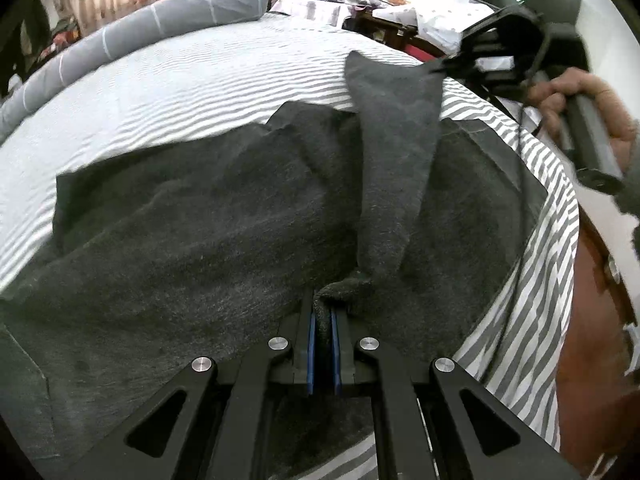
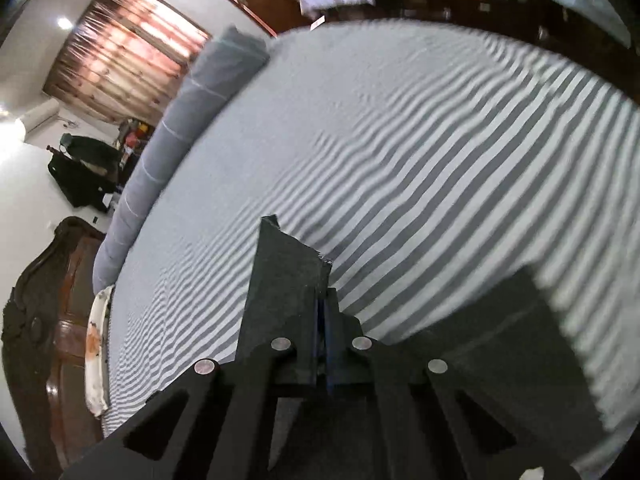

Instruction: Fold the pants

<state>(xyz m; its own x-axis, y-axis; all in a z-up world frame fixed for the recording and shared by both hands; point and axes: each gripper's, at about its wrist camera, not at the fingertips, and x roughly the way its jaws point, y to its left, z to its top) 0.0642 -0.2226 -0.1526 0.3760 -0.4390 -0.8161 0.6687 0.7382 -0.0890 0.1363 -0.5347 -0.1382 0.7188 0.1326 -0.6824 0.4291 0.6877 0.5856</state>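
You are working over a bed [image 1: 168, 92] covered in a grey-and-white striped sheet, with a long grey bolster [image 1: 132, 28] lying along its far edge, well beyond both tongs. A curtained window [image 2: 120, 56] is glowing behind it, and dark wooden furniture [image 2: 44, 320] is standing off to the left of your right tongs. The dark grey pants [image 1: 192, 216] are lying spread on the sheet just ahead of your left tongs [image 1: 324, 316], whose jaws are pinching a bunched fold of the cloth, nearly closed. Your right tongs [image 2: 322, 308] are clamping tight on a corner of the pants, raising it off the bed so a strip is stretching between the two tongs. Your hand [image 1: 576, 100] is gripping the right handle
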